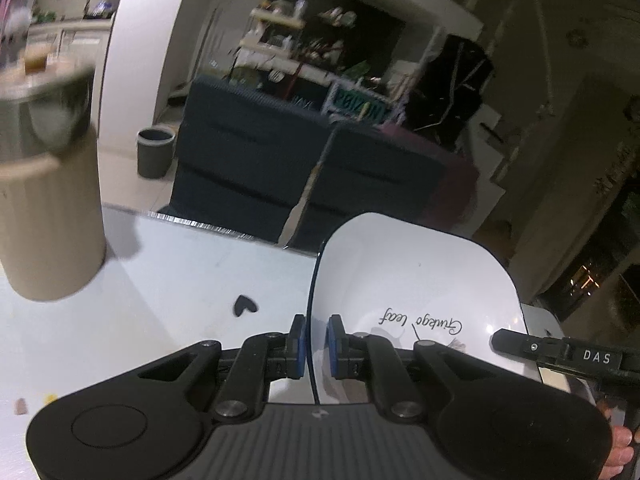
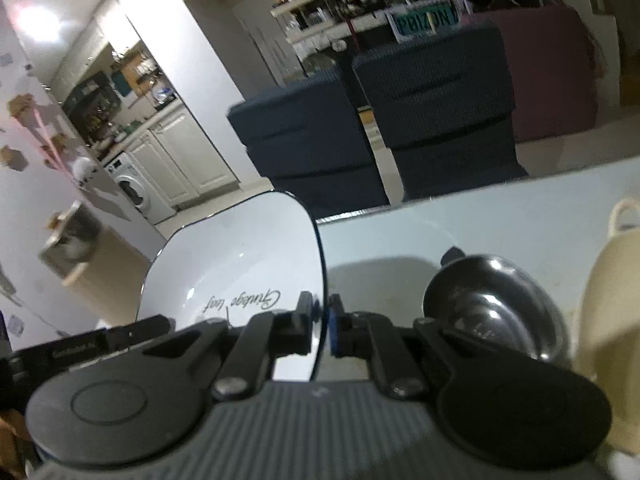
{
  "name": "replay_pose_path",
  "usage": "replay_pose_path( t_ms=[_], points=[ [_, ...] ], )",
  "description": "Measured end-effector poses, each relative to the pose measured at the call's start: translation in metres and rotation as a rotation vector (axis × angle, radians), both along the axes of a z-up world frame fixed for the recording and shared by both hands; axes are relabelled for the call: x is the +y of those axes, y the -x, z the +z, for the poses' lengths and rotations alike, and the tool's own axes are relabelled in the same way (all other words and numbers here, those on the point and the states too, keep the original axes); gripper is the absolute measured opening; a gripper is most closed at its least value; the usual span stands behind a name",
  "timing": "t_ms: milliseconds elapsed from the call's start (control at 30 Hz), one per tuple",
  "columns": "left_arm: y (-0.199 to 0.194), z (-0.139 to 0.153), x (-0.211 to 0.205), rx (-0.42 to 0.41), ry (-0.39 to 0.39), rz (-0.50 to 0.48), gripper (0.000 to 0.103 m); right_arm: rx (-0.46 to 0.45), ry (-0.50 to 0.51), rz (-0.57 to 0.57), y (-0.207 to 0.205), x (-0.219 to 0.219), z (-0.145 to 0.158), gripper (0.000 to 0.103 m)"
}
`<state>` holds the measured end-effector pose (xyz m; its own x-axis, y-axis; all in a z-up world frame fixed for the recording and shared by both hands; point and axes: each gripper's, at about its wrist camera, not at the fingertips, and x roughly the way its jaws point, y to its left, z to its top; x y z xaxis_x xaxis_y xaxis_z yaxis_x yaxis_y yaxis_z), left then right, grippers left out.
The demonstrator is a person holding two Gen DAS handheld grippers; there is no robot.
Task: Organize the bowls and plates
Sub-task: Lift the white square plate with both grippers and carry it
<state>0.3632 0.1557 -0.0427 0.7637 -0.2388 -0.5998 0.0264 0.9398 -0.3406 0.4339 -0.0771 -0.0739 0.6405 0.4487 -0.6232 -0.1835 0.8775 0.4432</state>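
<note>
Both tongs, left tongs (image 1: 316, 340) and right tongs (image 2: 323, 326), are pinching opposite rims of the white plate (image 1: 416, 280); uneven lifting is risking it slipping onto the tabletop (image 1: 180, 280).

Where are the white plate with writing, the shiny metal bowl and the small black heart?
white plate (image 1: 420, 280), left wrist view, bare inner face.
metal bowl (image 2: 492, 308), right wrist view, inner hollow.
black heart (image 1: 244, 305), left wrist view, its middle.
</note>
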Motion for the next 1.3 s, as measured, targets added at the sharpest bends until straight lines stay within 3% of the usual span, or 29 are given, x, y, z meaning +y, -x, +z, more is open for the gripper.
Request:
replay_pose_path(
  t_ms=[200, 500, 867, 1300],
  points=[
    [0.060, 0.034, -0.026, -0.029, -0.032, -0.034, 0.011, -0.008, -0.044, -0.002, 0.056, -0.030, 0.038, 0.009],
    [0.146, 0.033, -0.048, 0.028, -0.044, -0.065, 0.010, 0.024, -0.059, 0.010, 0.136, -0.060, 0.048, 0.009],
    [0.198, -0.026, -0.054, 0.185, -0.004, -0.095, 0.011, 0.153, -0.020, 0.019, 0.207, -0.074, 0.020, 0.009],
    [0.196, -0.087, -0.048, 0.372, 0.008, -0.089, 0.011, 0.351, 0.063, 0.059, 0.209, -0.061, -0.050, 0.010]
  ],
)
